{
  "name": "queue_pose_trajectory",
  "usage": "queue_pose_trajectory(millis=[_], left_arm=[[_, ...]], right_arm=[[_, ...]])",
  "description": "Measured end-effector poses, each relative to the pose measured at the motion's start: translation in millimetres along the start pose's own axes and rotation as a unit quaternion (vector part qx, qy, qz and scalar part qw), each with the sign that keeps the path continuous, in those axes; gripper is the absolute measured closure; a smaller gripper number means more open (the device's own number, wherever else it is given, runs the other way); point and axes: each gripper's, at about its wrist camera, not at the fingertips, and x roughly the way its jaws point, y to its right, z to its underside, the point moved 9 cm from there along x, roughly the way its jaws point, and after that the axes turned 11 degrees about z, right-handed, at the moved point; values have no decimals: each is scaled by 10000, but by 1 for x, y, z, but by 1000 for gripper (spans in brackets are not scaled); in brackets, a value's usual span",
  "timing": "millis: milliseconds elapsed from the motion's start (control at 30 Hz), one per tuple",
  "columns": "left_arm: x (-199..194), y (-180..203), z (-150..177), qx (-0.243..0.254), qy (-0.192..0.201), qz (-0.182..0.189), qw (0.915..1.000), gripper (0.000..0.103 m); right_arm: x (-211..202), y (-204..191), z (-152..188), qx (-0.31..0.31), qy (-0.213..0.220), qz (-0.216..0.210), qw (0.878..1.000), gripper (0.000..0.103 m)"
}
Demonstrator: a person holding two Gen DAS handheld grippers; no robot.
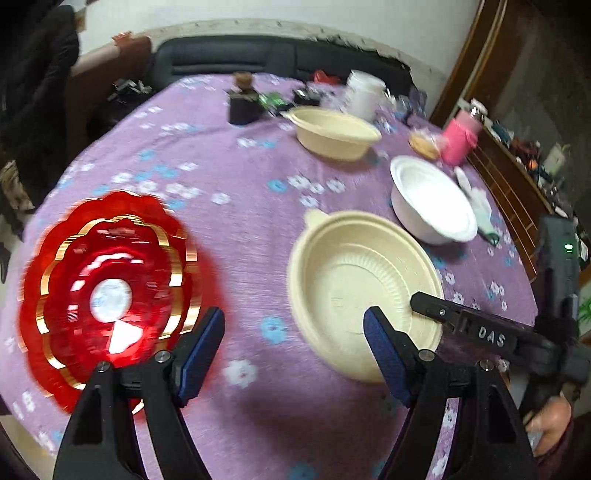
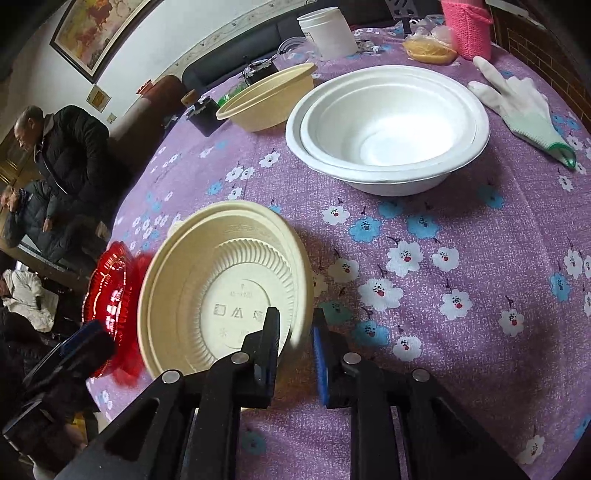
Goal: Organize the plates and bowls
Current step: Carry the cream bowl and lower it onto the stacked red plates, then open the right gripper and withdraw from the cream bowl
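- Half enclosing the right rim of the near cream bowl (image 2: 221, 280) with the right gripper (image 2: 296, 314), keeping jaws slightly parted, not pinching, probably leaving it resting on the tablecloth (image 2: 461, 206).
- Holding the left gripper (image 1: 295, 314) spread wide and empty, probably lining up on the red plate (image 1: 110, 295) at near left.
- Losing plate detail to blur; hiding rim contact behind fingers.

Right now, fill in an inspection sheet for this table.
Surface: purple floral tablecloth, round table.
Job's things: red gold-trimmed scalloped plate; near cream plastic bowl; far cream plastic bowl; nested white foam bowls.
Clutter: white work glove, pink knitted pouch, white plastic tub.
Grippers: left gripper open, empty, over cloth; right gripper fingers straddle the near cream bowl's rim, apparently not pressing.
Cables: nothing seen.
Surroundings: dark sofa, people in dark jackets.
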Motion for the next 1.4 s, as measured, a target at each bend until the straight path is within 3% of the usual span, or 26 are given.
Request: queue_pose_trajectory(millis=[100, 133, 233, 267, 433, 533, 667, 800, 1033, 1200, 1400], left_arm=[[19, 3, -4, 37, -125, -44, 9999, 28], [26, 4, -5, 66, -159, -65, 9998, 33], [41, 8, -5, 119, -365, -6, 9993, 64], [44, 7, -4, 126, -385, -51, 9992, 65], [25, 7, -7, -7, -175, 127, 9998, 67], [-5, 1, -14, 5, 166, 98, 9998, 67], [-51, -27, -19, -105, 596, -122, 9981, 66], [-88, -75, -16, -373, 948, -568, 9932, 66], [-89, -159, 4, -1155, 734, -959, 9859, 65], [-73, -192, 9, -1342, 523, -1074, 9837, 64], [-72, -197, 15, -1462, 491, -838, 9845, 48]], right_arm=[[3, 0, 0, -26, 24, 15, 10000, 85], [4, 0, -1, -32, 29, 22, 10000, 85], [6, 0, -1, -76, 82, 47, 9999, 85], [7, -2, -1, -118, 100, 55, 9999, 84], [-3, -10, -4, -305, 324, 75, 9990, 85], [-17, -26, -8, -434, 493, -73, 9978, 85], [-26, -68, -11, -745, 607, -252, 9951, 85], [-17, -129, -7, -1177, 518, -442, 9907, 84], [14, -220, 7, -1944, 403, -398, 9793, 84], [44, -240, 13, -2164, 226, -143, 9760, 84], [56, -253, 20, -2350, 258, 41, 9716, 84]])
